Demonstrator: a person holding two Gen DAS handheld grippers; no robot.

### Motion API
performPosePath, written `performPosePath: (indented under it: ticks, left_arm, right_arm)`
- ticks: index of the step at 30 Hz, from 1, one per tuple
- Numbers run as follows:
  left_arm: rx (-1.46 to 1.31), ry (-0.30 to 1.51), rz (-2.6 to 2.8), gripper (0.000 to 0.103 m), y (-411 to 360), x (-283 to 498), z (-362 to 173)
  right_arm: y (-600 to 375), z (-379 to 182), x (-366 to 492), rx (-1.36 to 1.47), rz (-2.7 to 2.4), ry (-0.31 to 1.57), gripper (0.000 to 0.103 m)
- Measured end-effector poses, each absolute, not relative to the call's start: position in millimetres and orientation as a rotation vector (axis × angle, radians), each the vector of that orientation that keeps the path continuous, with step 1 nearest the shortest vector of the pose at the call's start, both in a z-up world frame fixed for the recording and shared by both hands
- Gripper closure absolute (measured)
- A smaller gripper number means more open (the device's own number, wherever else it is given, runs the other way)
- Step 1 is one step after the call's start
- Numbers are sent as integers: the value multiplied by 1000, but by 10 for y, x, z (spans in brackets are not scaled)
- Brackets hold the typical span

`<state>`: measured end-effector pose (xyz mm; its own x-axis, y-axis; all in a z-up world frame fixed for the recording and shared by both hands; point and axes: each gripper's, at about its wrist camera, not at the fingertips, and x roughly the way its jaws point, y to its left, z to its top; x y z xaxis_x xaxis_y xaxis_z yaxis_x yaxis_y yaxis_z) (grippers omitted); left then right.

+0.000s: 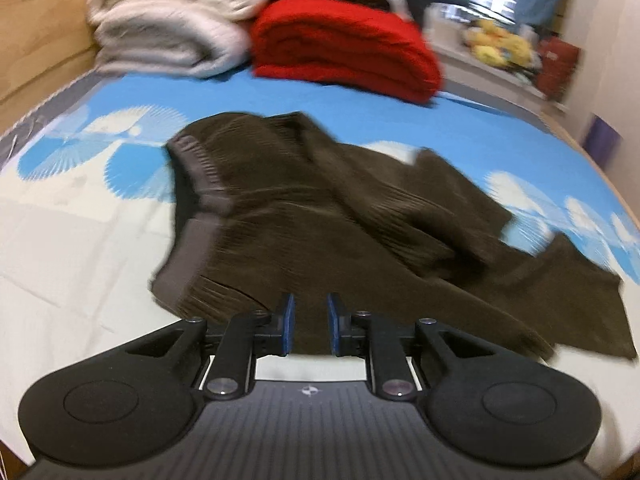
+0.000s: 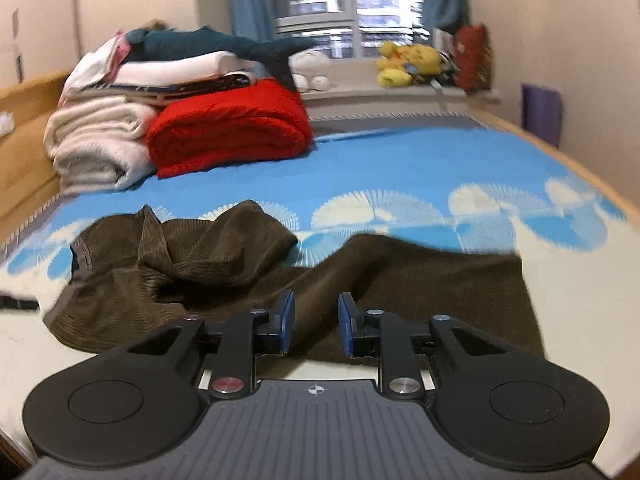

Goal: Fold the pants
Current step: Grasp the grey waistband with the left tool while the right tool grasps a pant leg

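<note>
- Bedroom first: a bed (image 2: 400,168) with a blue-and-cream sheet fills both views; a window (image 2: 348,4) with blue curtains sits behind it, plush toys (image 2: 408,62) on the sill.
- Stacked at the head of the bed, well apart from the work: a cream blanket (image 2: 96,140) and a red blanket (image 2: 232,132), touching side by side; they need not be disturbed.
- Spread across the near half of the sheet lie the pants (image 2: 420,280), dark brown corduroy, rumpled; the waistband (image 1: 200,204) is to the left, one leg (image 2: 224,248) is bunched and thrown over itself, the other runs flat toward the right.
- Left gripper (image 1: 311,326) hangs low at the near edge of the cloth, just right of the waistband; its blue pads stand parted with only a narrow gap, nothing between them.
- Right gripper (image 2: 316,328) hangs over the near hem of the flat leg; its pads stand parted a little wider, also holding nothing.
- Judgement: the fold has not begun, and the step in hand is flattening; it would go best if the bunched leg were pinched at one layer near its hem and drawn out straight; the waistband end should be pinned or held so the cloth does not slide; thick corduroy will likely resist a shallow pinch, so a deep bite suits it.
</note>
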<state>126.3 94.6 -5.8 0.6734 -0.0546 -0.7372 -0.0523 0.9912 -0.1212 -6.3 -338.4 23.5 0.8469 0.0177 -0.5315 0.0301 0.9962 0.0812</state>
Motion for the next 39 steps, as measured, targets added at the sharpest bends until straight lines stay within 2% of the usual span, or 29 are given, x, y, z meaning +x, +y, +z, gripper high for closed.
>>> performPosePath:
  ticks: [2,4,7,11,12,13,15,18,23,24,25,26,27,28,30,32,35,39]
  left_arm:
    - [-175,819,47,84,1215,1467,-199]
    - [-194,819,96,84,1462,1603,-402]
    - [-227,920,179,83,1761,1815,-677]
    - [-230,909,193,55,1927,2012,-794]
    - [-233,906,198,48,1948,2057,-820]
    - [-246,908,200,44,1975,2116,-852]
    - [-268,905,216,29,2020,2197,-924]
    - [-299,921,224,20,2020,2384,-1006]
    - [-219,981,203,18,1855,2551,-1196]
    - [-181,976,197,20,1803,2558,-1199]
    - [-156,973,193,21,1772,2556,-1200]
    - [-132,971,193,27,1745,2544,-1190]
    - [-105,968,193,39,1729,2527,-1173]
    - [-84,965,192,45,1716,2511,-1145]
    - [-44,957,169,69,1673,2427,-1051]
    - [5,943,141,83,1596,2303,-945]
    - [1,951,51,89,1494,2096,-797]
    - [-13,943,-59,91,1428,1703,-566]
  right_arm:
    - [-3451,214,143,62,1,586,76]
    - [-3537,111,375,59,8,627,68]
    - [-3609,-152,681,98,-9,696,67]
    - [-3600,-457,1076,202,34,843,58]
    - [-3593,-490,1147,230,41,846,48]
    - [-3566,-534,1225,248,44,859,33]
    - [-3500,-652,1385,261,55,907,24]
    - [-3394,-831,1599,278,86,968,24]
    - [-3294,-1074,1821,313,92,1062,28]
    - [-3268,-1098,1830,314,95,1069,40]
    - [-3238,-1103,1835,302,93,1071,59]
    - [-3205,-1098,1825,277,92,1064,69]
    - [-3188,-1071,1808,258,90,1050,84]
    - [-3199,-1039,1793,250,90,1029,93]
    - [-3252,-936,1749,265,80,987,95]
    - [-3333,-815,1660,273,50,946,95]
    - [-3471,-613,1486,261,-3,892,96]
    - [-3666,-453,1196,272,-68,884,96]
